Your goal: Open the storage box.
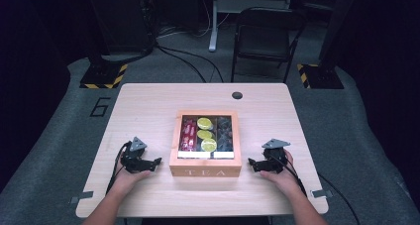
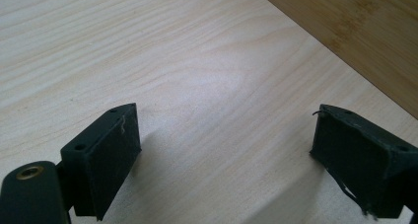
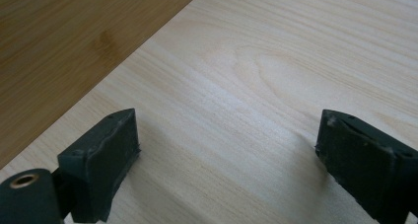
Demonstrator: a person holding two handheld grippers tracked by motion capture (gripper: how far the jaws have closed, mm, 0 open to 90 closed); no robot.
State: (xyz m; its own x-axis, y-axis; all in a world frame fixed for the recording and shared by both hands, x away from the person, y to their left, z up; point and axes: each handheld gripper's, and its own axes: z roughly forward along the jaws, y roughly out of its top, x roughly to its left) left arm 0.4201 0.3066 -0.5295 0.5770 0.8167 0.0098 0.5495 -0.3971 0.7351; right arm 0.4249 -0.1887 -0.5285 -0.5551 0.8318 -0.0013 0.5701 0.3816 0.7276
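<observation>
fingers: both pairs wide apart | holding nothing | flanking tea box [image 1: 205, 164]

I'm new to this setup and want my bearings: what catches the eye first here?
A wooden tea box sits mid-table, marked TEA on its front, with red packets at its left and lime-printed sachets in the middle. The left gripper and right gripper flank it, jaws open and empty, on the pale wooden table.

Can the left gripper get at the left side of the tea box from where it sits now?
Probably yes. The left gripper rests on the table just left of the tea box, jaws open and pointing toward it, with bare wood between. The left gripper view shows the box's side wall close ahead, unobstructed.
</observation>
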